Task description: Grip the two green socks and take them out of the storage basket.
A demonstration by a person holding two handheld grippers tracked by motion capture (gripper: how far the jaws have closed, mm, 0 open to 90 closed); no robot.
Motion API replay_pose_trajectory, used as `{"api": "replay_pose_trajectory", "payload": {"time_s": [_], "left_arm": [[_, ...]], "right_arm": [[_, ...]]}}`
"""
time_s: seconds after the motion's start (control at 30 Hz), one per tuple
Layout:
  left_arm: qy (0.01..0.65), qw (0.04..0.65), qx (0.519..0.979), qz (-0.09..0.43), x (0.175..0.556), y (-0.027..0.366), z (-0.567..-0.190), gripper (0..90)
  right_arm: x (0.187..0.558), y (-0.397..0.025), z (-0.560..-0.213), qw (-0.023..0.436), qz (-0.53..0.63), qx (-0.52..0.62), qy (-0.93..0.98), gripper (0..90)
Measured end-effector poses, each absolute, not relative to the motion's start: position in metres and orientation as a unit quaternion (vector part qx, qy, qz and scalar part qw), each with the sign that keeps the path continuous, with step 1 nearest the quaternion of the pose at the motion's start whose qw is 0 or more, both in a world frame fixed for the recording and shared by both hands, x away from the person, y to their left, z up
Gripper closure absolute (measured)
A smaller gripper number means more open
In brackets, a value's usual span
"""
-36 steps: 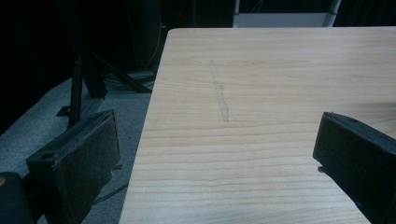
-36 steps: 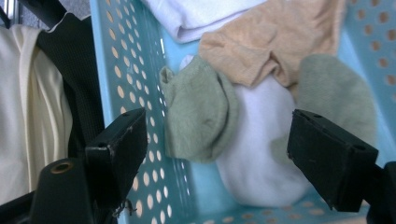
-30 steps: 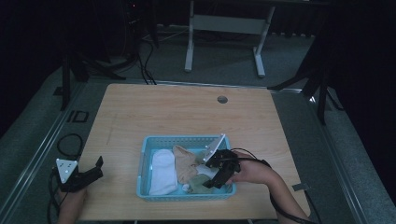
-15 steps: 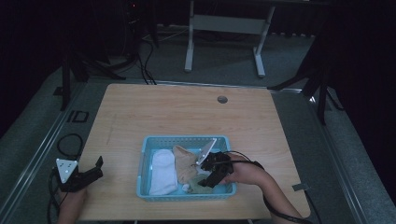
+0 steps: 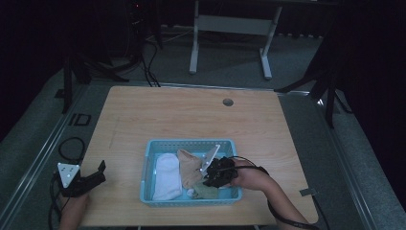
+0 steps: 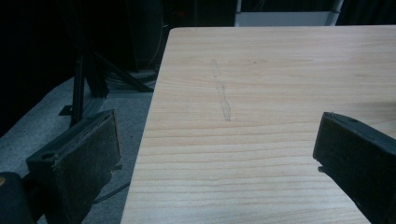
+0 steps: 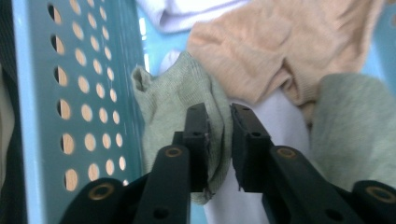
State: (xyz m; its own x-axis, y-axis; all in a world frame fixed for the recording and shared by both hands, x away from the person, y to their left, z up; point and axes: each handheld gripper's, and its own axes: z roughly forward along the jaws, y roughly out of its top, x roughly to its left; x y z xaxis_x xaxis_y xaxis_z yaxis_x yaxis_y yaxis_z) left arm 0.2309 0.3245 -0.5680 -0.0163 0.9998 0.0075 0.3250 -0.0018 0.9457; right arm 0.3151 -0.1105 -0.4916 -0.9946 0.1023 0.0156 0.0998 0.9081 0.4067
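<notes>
dark floor and black stands sit all around a wood table (image 5: 191, 115). a blue basket (image 5: 146, 177) sits near the front edge, with clothes inside.

the right gripper (image 7: 219, 126) is down in the basket, at its front right part. its jaws are pinched together on a green sock (image 7: 173, 98), with a fold of the sock squeezed between them. it looks like a grab to lift the sock out, so the pinch is on the top of the bunch, where it is easy to reach. the sock lies close beside the blue wall with the round holes. it is bunched up, so which end is the toe is hard to tell. in the right gripper view its long way runs up and away from the jaws, along the wall.

a tan cloth (image 5: 189, 167) lies in the middle and a white cloth (image 5: 167, 175) at the left.

the left gripper (image 5: 93, 177) waits out of the way by the table's left front edge. its jaws are wide apart and hold nothing, over bare wood.
</notes>
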Motion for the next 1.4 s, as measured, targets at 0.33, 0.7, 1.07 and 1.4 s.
{"api": "replay_pose_trajectory", "payload": {"time_s": [0.33, 0.7, 1.07, 1.4], "left_arm": [[0.579, 0.405, 0.572, 0.416, 0.231, 0.325, -0.568, 0.4], [0.577, 0.407, 0.573, 0.415, 0.231, 0.325, -0.568, 0.4], [0.577, 0.407, 0.573, 0.416, 0.231, 0.325, -0.568, 0.4], [0.577, 0.407, 0.573, 0.416, 0.231, 0.325, -0.568, 0.4]], "right_arm": [[0.311, -0.113, -0.469, 0.009, 0.226, 0.045, 0.973, 80.6], [0.311, -0.12, -0.433, 0.044, 0.268, 0.049, 0.961, 80.6], [0.313, -0.135, -0.401, 0.083, 0.301, 0.065, 0.948, 80.7], [0.315, -0.159, -0.378, 0.107, 0.324, 0.089, 0.936, 80.8]]}}
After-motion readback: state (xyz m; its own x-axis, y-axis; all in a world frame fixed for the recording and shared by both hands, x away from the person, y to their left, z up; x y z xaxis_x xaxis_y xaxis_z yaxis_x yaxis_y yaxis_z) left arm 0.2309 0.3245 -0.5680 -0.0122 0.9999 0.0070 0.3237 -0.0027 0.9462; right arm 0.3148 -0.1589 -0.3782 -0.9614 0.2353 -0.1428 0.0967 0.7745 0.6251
